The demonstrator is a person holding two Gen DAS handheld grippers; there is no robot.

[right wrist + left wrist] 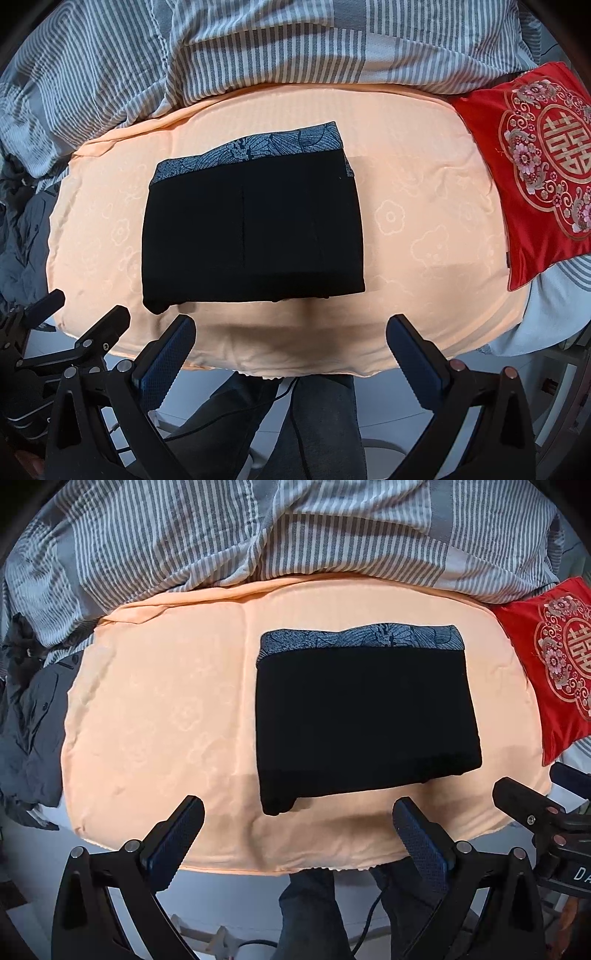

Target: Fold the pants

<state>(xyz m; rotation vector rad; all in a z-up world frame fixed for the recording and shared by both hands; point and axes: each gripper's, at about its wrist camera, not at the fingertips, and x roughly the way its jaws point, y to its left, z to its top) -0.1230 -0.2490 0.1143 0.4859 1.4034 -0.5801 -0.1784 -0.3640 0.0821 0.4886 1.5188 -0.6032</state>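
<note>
The left gripper [297,814] hangs spread wide and empty, its blue-padded fingers [173,843] clear of the cloth, above the near edge of a bed. The right gripper [291,332] is likewise wide apart and holds nothing. In the left wrist view, the other gripper's body at 4 o'clock bears white letters "DA", cut off by the frame. The pants [364,720], black with a blue leaf-patterned waistband at 12 o'clock, lie folded into a neat rectangle on a peach blanket [159,709], just beyond both grippers. A red cushion [532,177] at 2 o'clock carries a gold double-happiness character within flowers. A grey striped duvet [258,44] is bunched at 12 o'clock. The person's trousered legs [317,424] show at 6 o'clock.
</note>
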